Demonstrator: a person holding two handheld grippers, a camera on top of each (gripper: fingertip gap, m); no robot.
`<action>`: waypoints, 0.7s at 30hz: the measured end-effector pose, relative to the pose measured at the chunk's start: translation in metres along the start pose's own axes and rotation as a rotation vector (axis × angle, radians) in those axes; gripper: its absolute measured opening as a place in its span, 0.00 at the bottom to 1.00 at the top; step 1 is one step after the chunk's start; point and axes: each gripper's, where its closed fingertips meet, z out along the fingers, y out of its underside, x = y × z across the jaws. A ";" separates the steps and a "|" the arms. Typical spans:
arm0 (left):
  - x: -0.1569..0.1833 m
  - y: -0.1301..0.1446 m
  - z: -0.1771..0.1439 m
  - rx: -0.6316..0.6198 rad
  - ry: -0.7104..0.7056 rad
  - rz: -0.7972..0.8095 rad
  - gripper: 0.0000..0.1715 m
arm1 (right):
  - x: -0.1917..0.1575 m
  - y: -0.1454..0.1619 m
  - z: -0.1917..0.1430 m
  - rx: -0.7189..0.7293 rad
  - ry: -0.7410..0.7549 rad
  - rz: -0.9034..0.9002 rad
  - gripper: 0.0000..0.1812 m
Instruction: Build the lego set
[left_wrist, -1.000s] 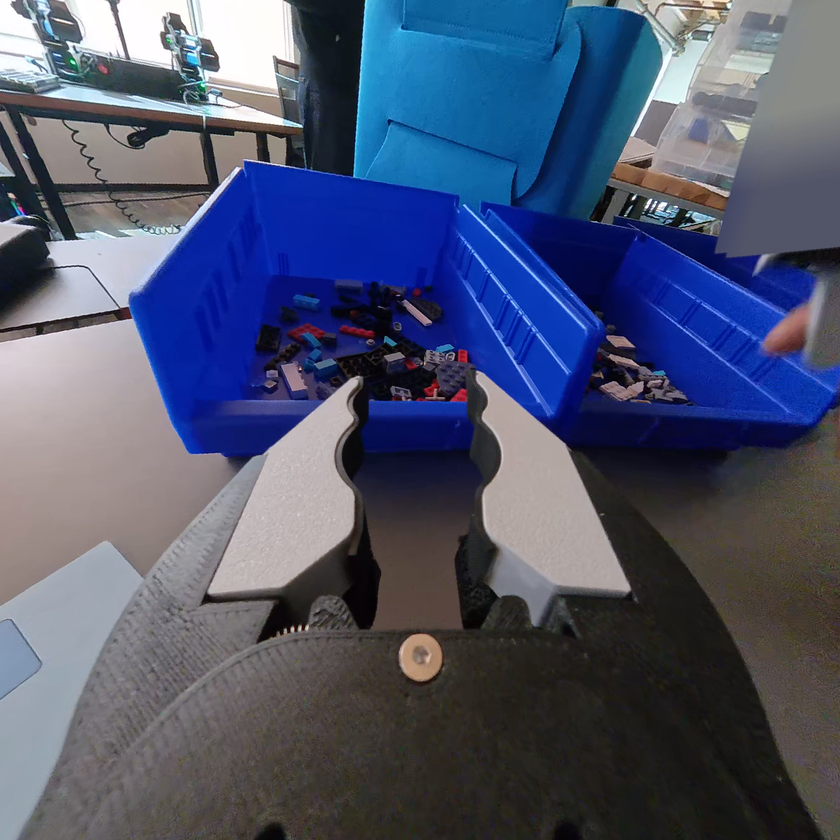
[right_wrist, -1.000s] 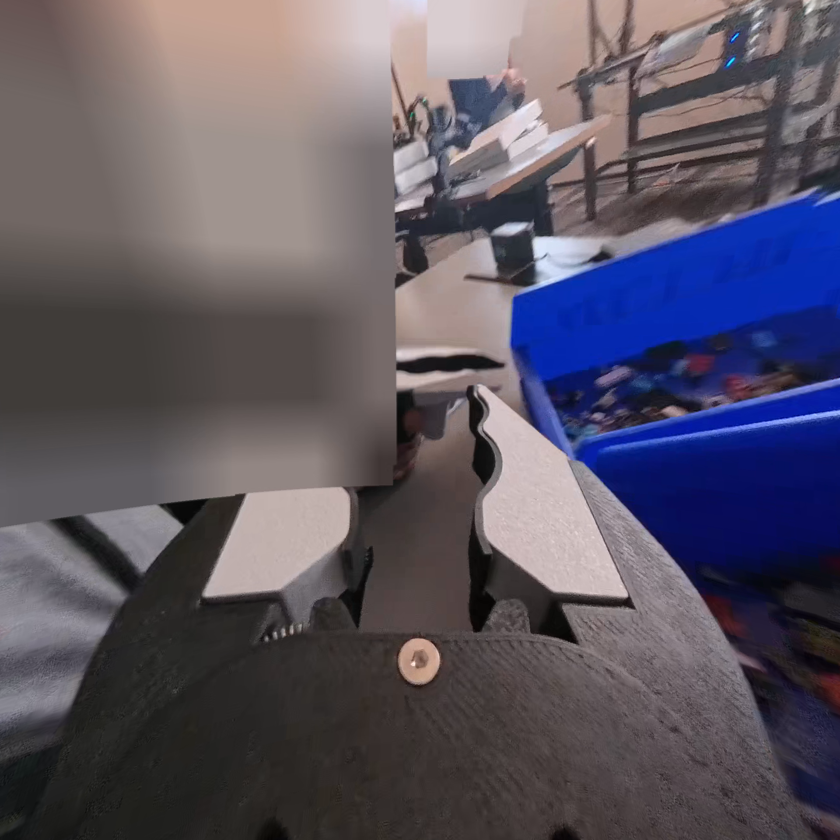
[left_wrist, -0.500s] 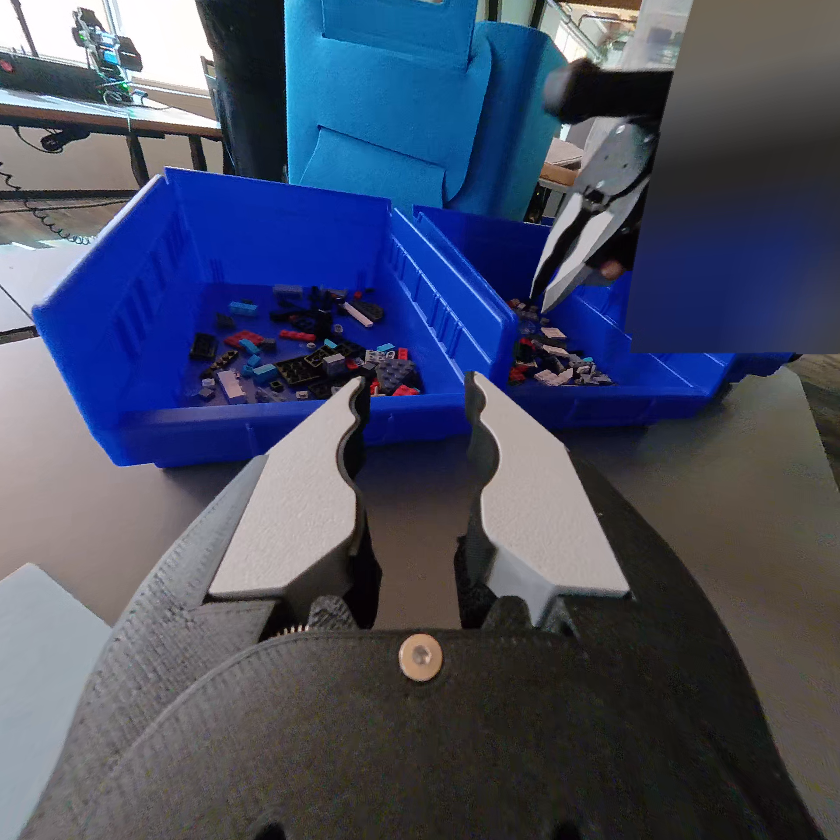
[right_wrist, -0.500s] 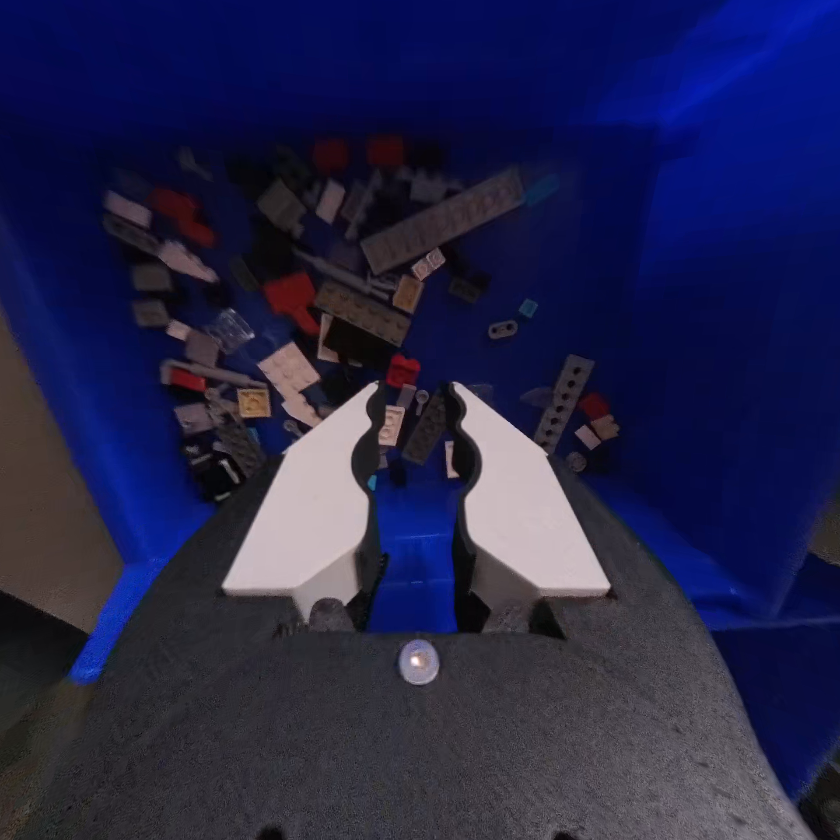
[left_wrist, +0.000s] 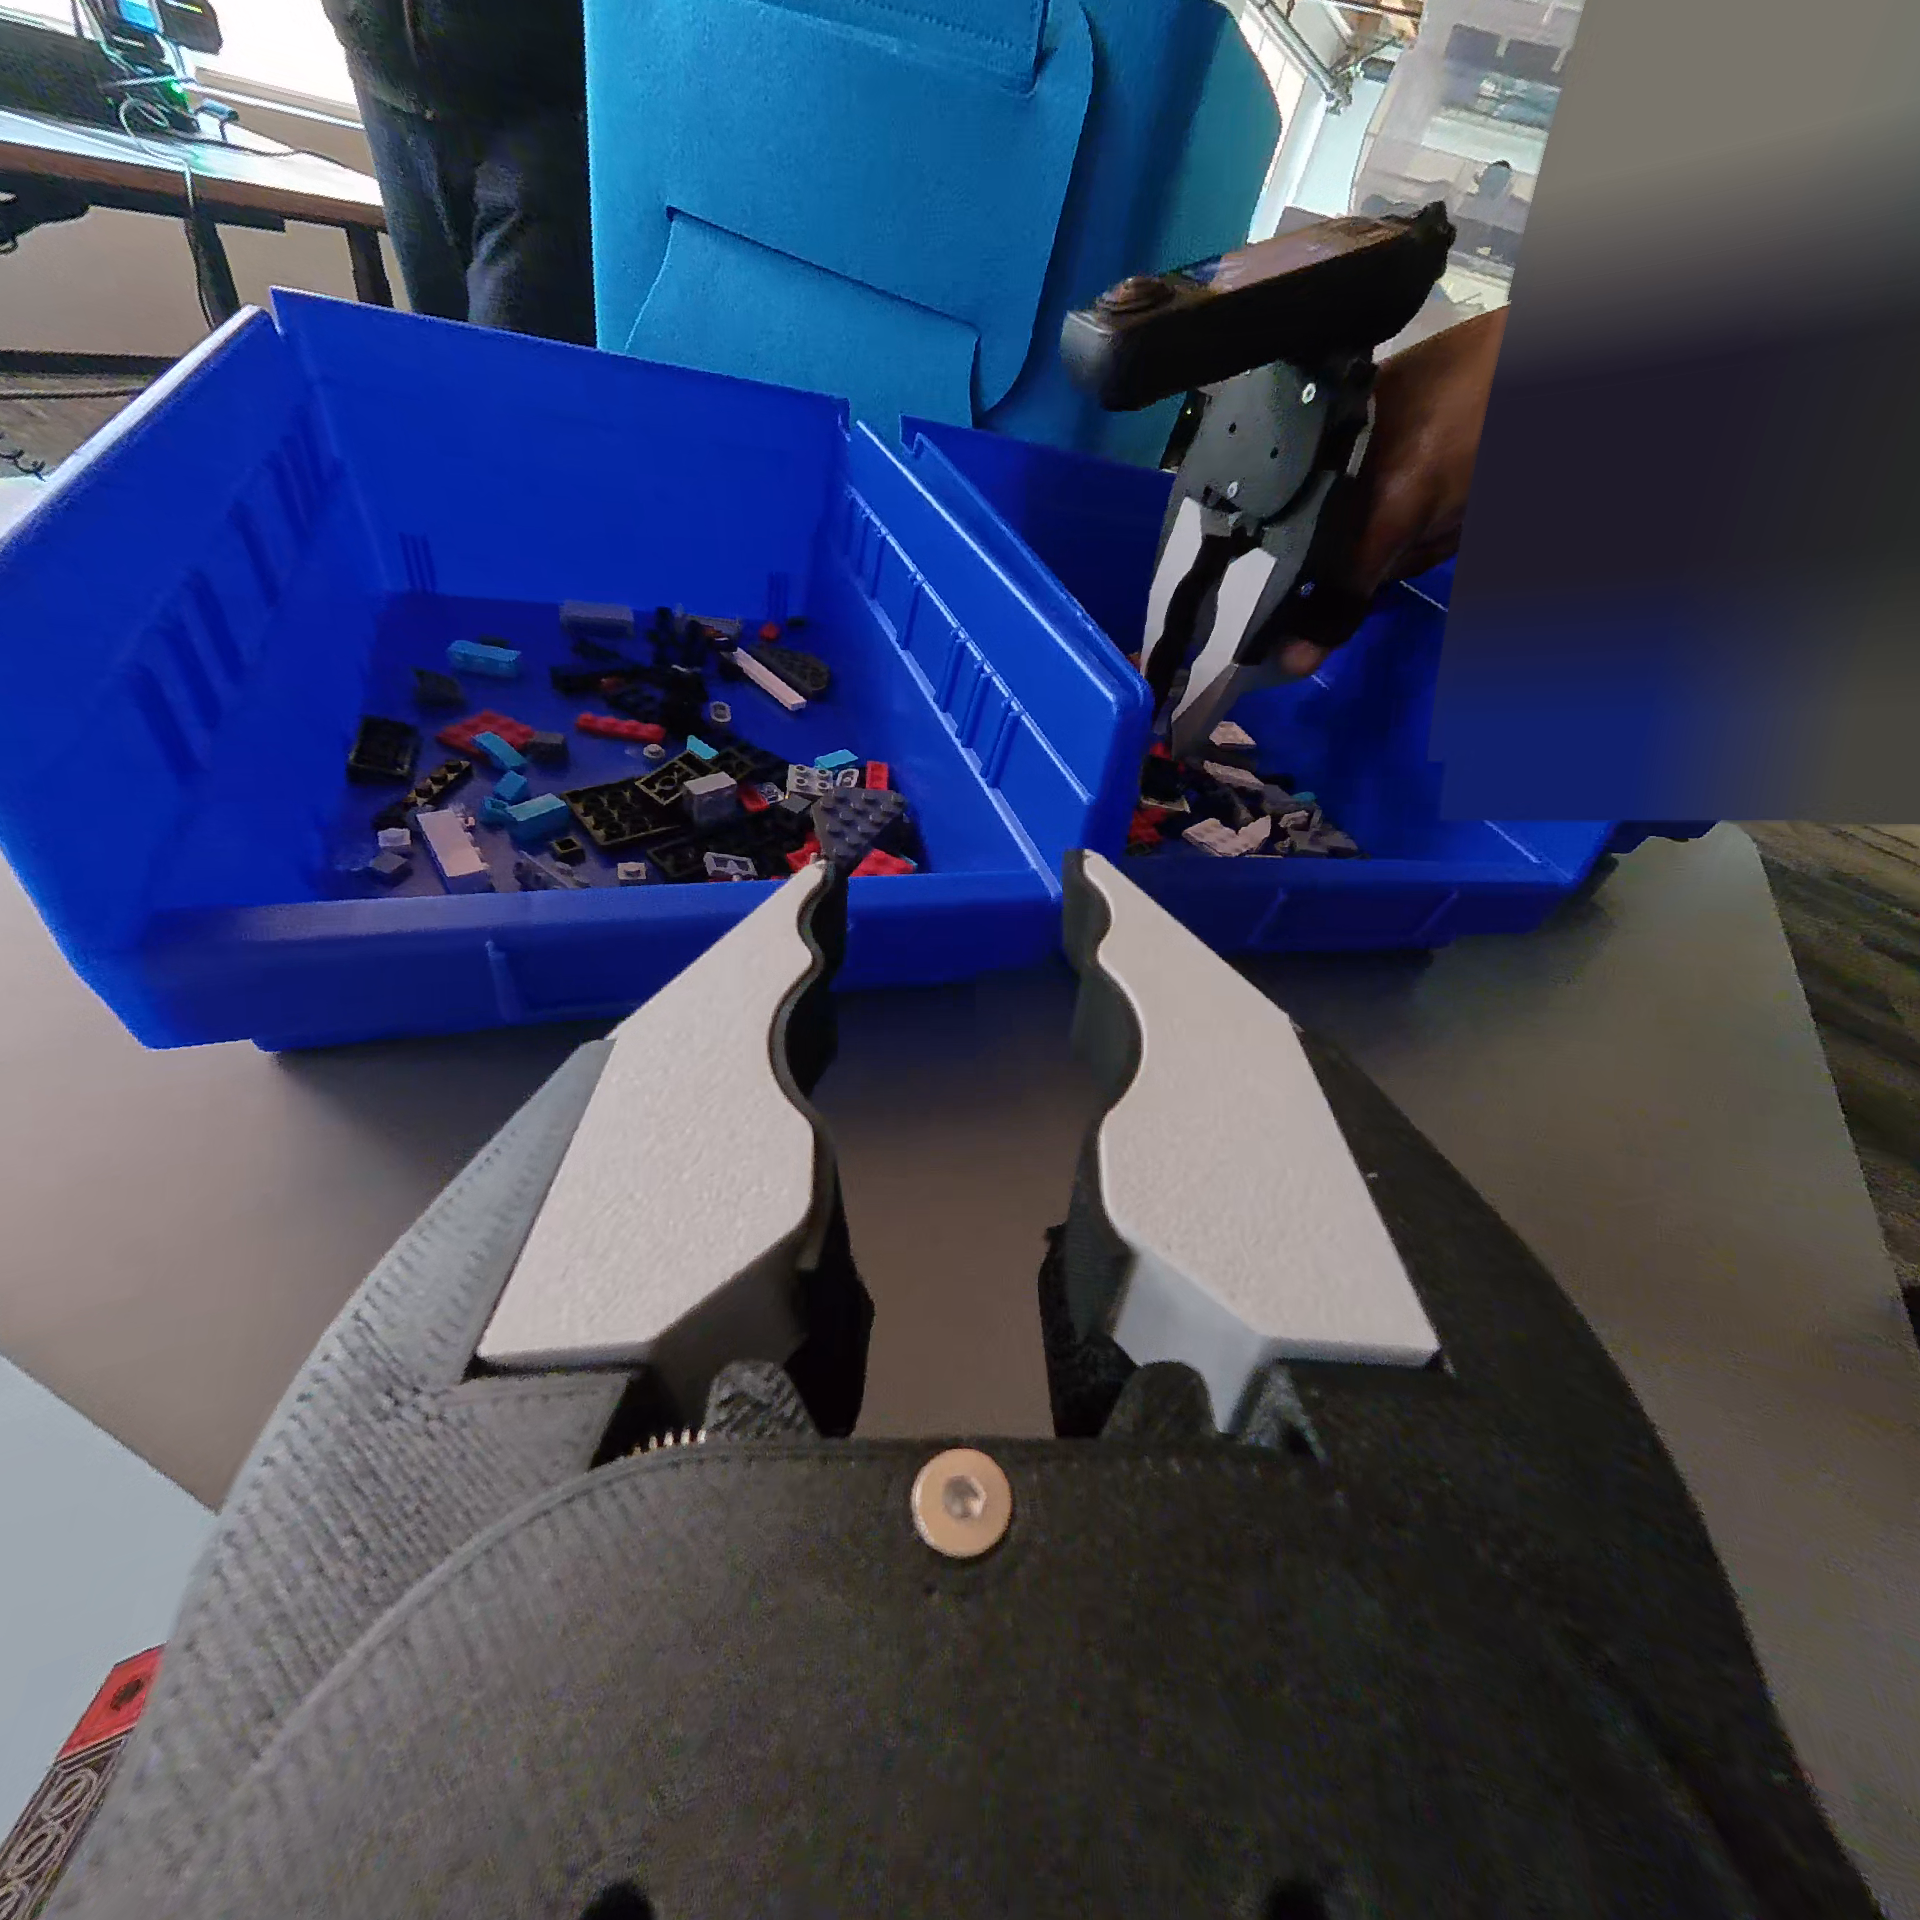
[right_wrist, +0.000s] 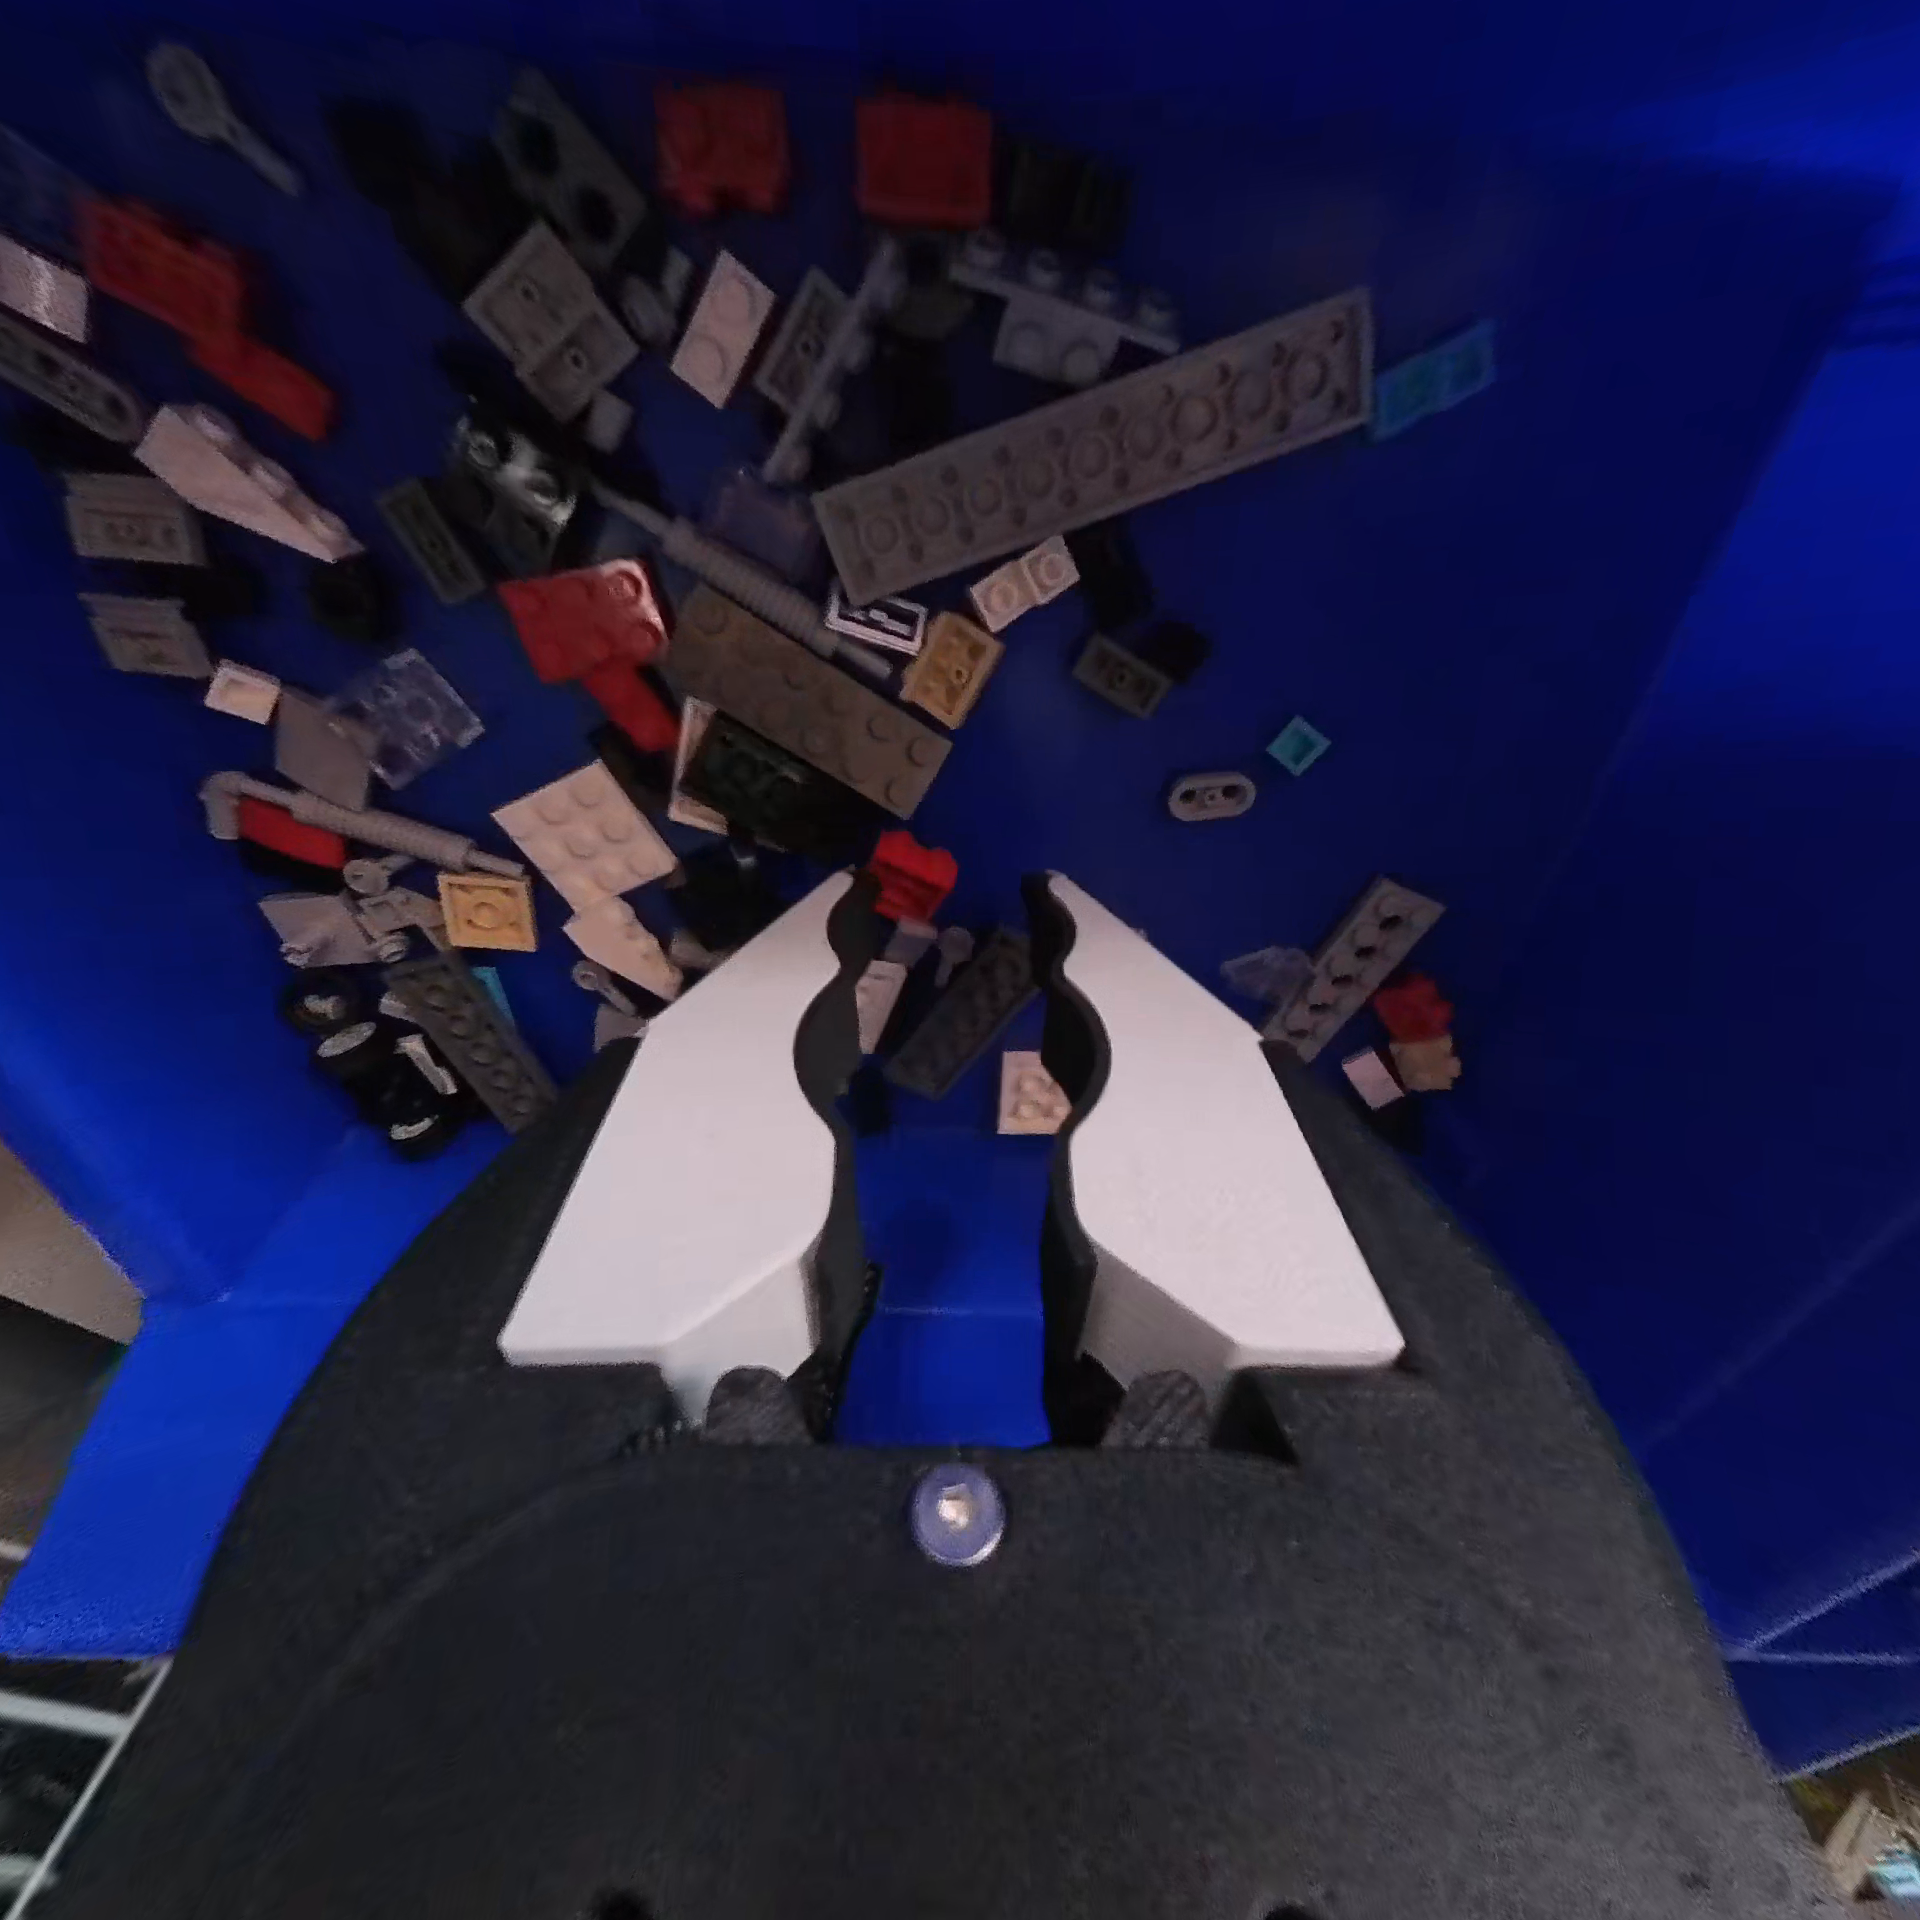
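Note:
Two blue bins stand side by side on a dark table. The left bin (left_wrist: 312, 935) holds several loose black, red, blue and grey lego pieces (left_wrist: 665, 790). My left gripper (left_wrist: 945, 883) is open and empty, above the table just in front of the bins. My right gripper (right_wrist: 945, 883) is open and empty, pointing down into the right bin (right_wrist: 1662, 727), low over its pieces. A small red brick (right_wrist: 909, 873) and a dark plate (right_wrist: 966, 1013) lie at its fingertips. A long grey plate (right_wrist: 1091, 457) lies farther in. The right gripper also shows in the left wrist view (left_wrist: 1195, 686).
A bright blue padded chair (left_wrist: 883, 208) stands behind the bins. A person's legs (left_wrist: 478, 156) and a desk (left_wrist: 156, 177) are at the back left. A pale blue sheet (left_wrist: 62, 1538) lies on the table at the near left. The table edge (left_wrist: 1808, 1039) runs on the right. There is about 30 centimetres between the tips of the two grippers. About 4 centimetres separates my right fingertips from the dark plate (right_wrist: 966, 1013).
My right gripper swung from outside the bins into the right bin and lowered closer to the pieces. My left gripper turned right and its view drew a little nearer the bins.

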 end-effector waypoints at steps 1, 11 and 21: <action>-0.001 0.000 0.000 0.000 -0.002 0.002 0.25 | -0.001 -0.001 0.001 -0.004 -0.007 -0.006 0.19; -0.002 -0.002 -0.002 0.004 -0.007 -0.001 0.25 | -0.005 0.001 0.006 -0.027 -0.026 -0.020 0.09; -0.001 -0.005 -0.004 0.017 0.002 -0.027 0.25 | -0.018 -0.025 -0.040 0.222 0.111 -0.123 0.07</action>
